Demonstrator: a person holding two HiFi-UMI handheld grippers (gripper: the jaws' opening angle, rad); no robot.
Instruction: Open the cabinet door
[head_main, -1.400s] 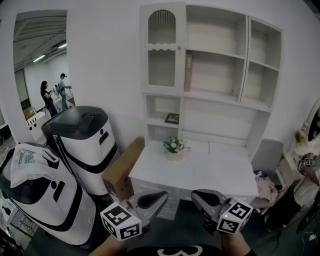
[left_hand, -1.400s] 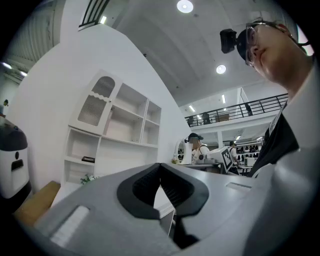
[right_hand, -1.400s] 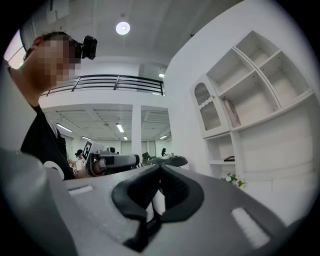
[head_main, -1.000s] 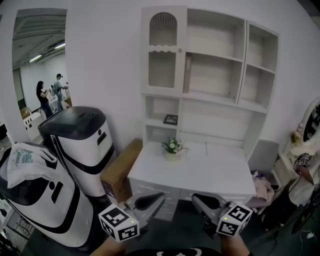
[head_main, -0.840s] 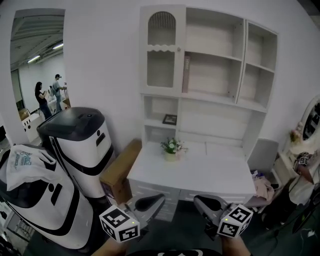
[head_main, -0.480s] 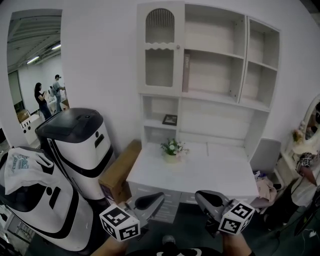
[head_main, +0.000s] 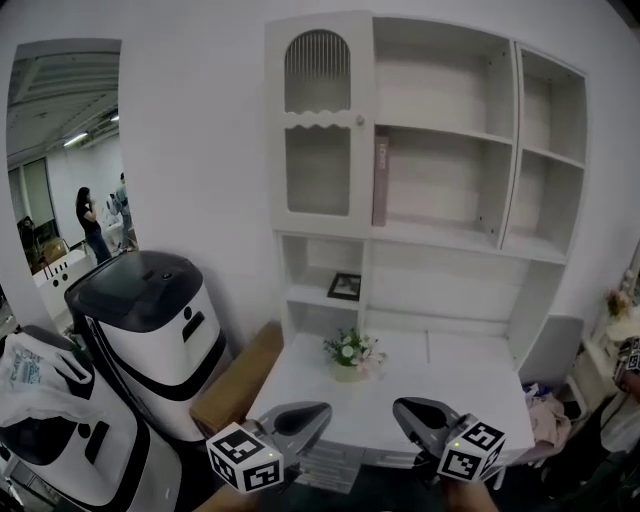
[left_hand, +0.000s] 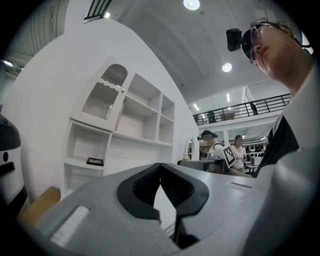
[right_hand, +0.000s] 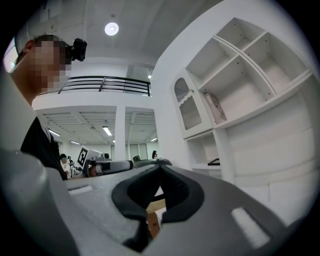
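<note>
Near, bottom of the head view:
- Left gripper (head_main: 322, 409), held level, marker cube at its rear. Jaws clenched tip to tip, nothing between them.
- Right gripper (head_main: 399, 408), held level beside the left one but apart from it, marker cube at its rear. Jaws likewise pressed together and empty.

Middle:
- White desk (head_main: 450, 380), just beyond both grippers.
- Small flower pot (head_main: 348, 353), upright on the desk's left half.
- Cardboard box (head_main: 232, 385), leaning against the desk's left side.
- Two white-and-black machines (head_main: 150, 320), left of the box; a plastic bag (head_main: 30, 362) lies on the nearer one.

Far:
- White shelf unit (head_main: 450, 215), standing on the desk against the wall.
- Cabinet door (head_main: 318, 125), upper left of the shelf unit, arched slatted panel at the top, small knob (head_main: 360, 120) on its right edge. Closed, well apart from both grippers.
- Book (head_main: 381, 180), upright in the open shelf just right of the door.
- Dark flat item, probably a picture frame (head_main: 346, 286), on the small shelf under the door.
- Wall opening (head_main: 65, 150) at far left, with people (head_main: 95, 222) standing in the hall beyond.
</note>
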